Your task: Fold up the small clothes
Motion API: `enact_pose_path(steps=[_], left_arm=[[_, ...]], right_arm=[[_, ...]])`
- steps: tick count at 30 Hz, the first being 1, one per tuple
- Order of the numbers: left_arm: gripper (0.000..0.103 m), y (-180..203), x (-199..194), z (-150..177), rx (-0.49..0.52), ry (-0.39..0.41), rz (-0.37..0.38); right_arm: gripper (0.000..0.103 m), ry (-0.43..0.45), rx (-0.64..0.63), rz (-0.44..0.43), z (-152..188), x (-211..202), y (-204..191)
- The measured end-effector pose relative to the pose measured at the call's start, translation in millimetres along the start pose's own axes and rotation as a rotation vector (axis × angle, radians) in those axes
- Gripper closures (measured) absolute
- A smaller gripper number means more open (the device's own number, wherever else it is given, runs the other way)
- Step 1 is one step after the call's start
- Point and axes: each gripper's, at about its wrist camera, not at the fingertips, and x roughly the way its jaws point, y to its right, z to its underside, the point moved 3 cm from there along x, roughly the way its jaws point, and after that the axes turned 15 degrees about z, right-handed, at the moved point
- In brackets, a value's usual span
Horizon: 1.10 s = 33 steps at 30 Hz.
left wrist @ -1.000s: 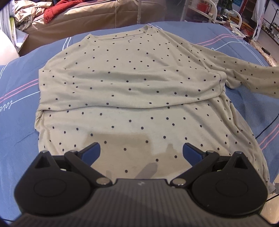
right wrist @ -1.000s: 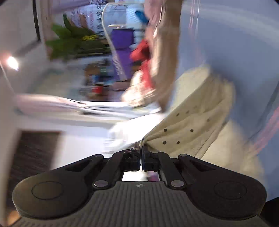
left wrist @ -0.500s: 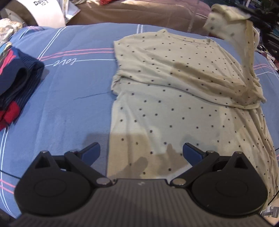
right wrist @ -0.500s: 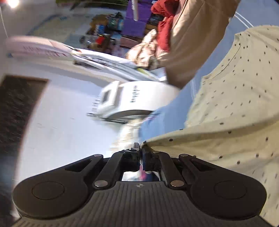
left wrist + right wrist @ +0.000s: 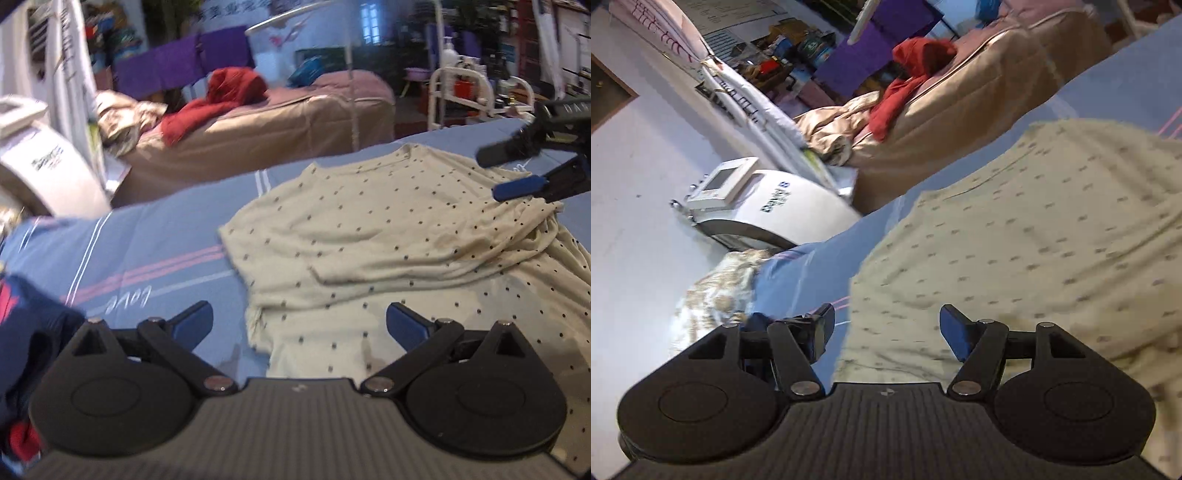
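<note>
Covering bed: blue striped sheet (image 5: 147, 236)
Lying on it: cream dotted shirt (image 5: 369, 236)
Background: brown couch (image 5: 258, 122)
Right gripper (image 5: 886, 328): jaws just spread, released
Left gripper (image 5: 299, 325): agape, empty

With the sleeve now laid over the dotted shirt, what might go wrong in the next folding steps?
1. The sleeve lies wrinkled and slanted across the shirt; folding over it may trap creases.
2. The right hand-held gripper, whose jaws have just been opening with nothing between them, hovers close above the cloth and may snag it.
3. The shirt's near corner is bunched, so the left hand-held gripper, open, may pinch several layers.
</note>
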Motion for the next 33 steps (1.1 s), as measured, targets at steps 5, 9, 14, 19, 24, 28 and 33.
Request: enact_pose_path(steps=[5,9,14,19,24,28,33], left_arm=[[0.034,-29,74,-31,-0.189,-0.12,0.248],[0.05,-60,110,-31,-0.423,-0.19,0.254],[0.08,-47,135,-36,-0.403,-0.208,0.294],[0.098,-38,131,-48,-0.425,-0.193,0.283],[0.098,-69,71,-93,-0.495,-0.004,0.259],[0.098,-99,43,-114,-0.454,0.043,0.139],[0.098,-120,62,-101,-0.521,-0.029,0.127]], right_arm=[[0.0,-0.001,0.066,0.141,23,-38,75],[0.0,0.005,0.139,0.2,48,-60,108],[0.0,-0.015,0.19,0.213,65,-66,127],[0.0,-0.005,0.173,0.24,61,-61,130],[0.0,0.084,-0.066,0.434,48,-60,119],[0.0,0.165,-0.248,0.571,30,-47,113],[0.003,0.136,-0.288,0.532,13,-21,112]])
